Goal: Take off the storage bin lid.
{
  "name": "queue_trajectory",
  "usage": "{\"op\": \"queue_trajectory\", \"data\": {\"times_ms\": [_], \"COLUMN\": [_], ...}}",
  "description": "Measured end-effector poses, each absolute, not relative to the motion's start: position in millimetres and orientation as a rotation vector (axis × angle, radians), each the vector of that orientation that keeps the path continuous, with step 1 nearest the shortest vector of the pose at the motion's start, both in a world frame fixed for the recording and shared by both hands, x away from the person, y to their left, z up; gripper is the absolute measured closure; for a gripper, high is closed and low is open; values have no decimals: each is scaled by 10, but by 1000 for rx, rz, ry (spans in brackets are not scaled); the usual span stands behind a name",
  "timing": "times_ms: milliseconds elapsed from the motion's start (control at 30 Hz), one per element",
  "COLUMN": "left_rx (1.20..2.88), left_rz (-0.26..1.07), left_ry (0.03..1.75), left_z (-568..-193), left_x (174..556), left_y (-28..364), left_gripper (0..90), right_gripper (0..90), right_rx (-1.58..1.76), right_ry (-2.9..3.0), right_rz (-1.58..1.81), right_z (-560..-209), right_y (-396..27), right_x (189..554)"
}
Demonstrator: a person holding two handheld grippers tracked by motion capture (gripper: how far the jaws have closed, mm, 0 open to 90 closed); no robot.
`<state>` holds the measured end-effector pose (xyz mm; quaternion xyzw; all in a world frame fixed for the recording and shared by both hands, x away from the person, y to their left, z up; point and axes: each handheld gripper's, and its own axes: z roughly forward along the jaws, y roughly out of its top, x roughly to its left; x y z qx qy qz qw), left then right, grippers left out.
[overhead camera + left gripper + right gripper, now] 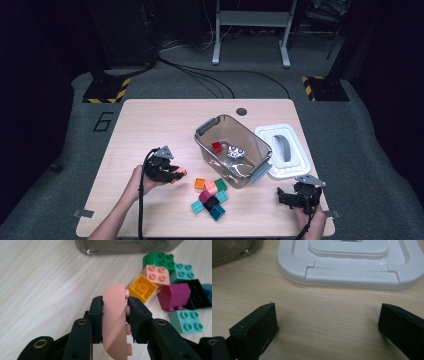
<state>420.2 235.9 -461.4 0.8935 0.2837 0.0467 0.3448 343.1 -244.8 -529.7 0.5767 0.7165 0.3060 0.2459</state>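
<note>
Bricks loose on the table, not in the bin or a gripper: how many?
8, all clustered before the bin: orange, pink, green at the back; magenta, black, teal mid; light teal, darker teal nearest the person. Others could hide underneath.

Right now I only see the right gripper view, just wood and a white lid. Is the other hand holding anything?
Observer: Yes. The left gripper has its jaws shut on a curved pink brick.
Operator: Ooh! Are there more bricks?
Observer: A pile of loose bricks lies on the table between the two hands: orange, pink, green, teal, magenta and black ones.
Operator: Where do they go?
Observer: Probably into the clear bin beside the white lid; a red brick already lies inside it.
Operator: And my gripper?
Observer: The right gripper sits near the table's right front corner, jaws open.
</note>
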Motion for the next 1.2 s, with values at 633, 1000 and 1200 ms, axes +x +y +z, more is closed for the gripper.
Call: {"op": "queue_trajectory", "data": {"times_ms": [633, 1000, 1200], "left_rx": [2275, 2259, 2252], "left_rz": [192, 220, 230], "left_ry": [737, 717, 696], "left_z": [-4178, -3925, -3809], "left_x": [4519, 4678, 4771], "left_y": [2333, 2211, 2089], "left_gripper": [667, 667, 667], "right_gripper": [13, 8, 5], "right_rx": [1573, 1576, 1583], "right_ry": [1955, 1954, 1948], "right_rz": [832, 830, 828], "right_z": [-5297, -5298, -5298], "right_y": [-2449, -2449, -2446], "right_x": [3433, 3436, 3439]}}
